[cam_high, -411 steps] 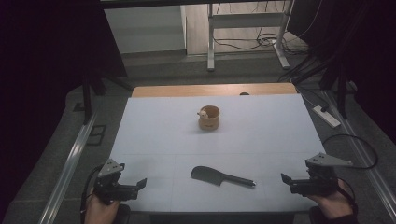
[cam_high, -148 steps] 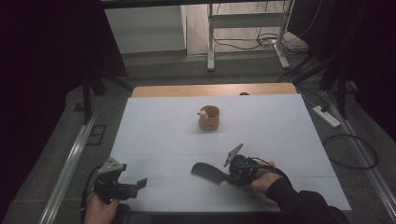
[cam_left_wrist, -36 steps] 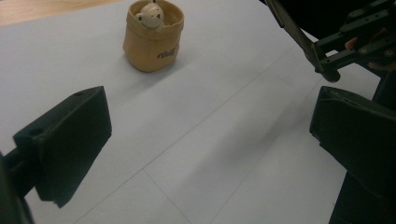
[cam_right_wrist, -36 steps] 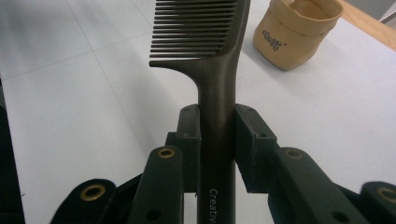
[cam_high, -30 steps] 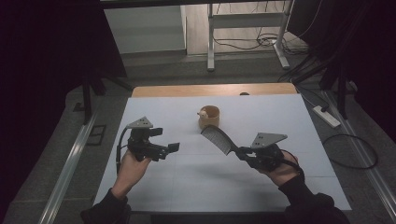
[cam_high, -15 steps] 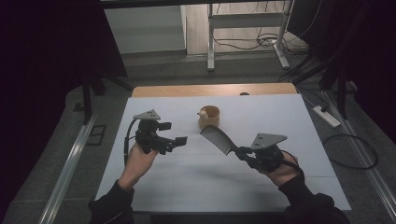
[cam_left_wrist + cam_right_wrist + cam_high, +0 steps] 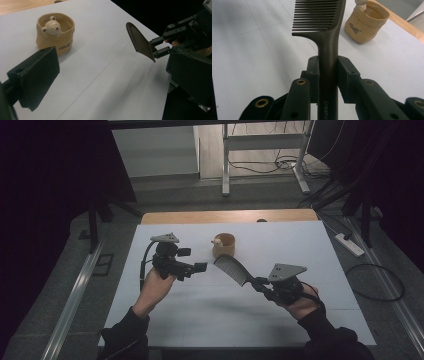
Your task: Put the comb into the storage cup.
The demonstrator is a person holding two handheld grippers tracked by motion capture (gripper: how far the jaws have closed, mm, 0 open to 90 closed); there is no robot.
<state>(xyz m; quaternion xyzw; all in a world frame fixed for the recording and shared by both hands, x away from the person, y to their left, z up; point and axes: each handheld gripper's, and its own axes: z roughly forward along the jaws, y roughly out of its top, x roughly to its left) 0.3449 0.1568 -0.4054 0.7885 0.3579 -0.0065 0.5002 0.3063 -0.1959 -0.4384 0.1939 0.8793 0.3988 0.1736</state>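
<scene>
Pinching comb [image 7: 327, 37] by handle, right gripper [image 7: 260, 284] holds it aloft, teeth end raised just beside bear pot [image 7: 224, 245]. Left gripper [image 7: 200, 267] jaws spread, nothing between, near pot's other side. Step likely: carry comb to pot. Next: tilt comb over rim, lower, release.

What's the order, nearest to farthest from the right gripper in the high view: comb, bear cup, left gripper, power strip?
1. comb: clamped in the right gripper, head up-left.
2. bear cup: beyond the comb, mid-table.
3. left gripper and power strip, on the floor at right: too close to call.
</scene>
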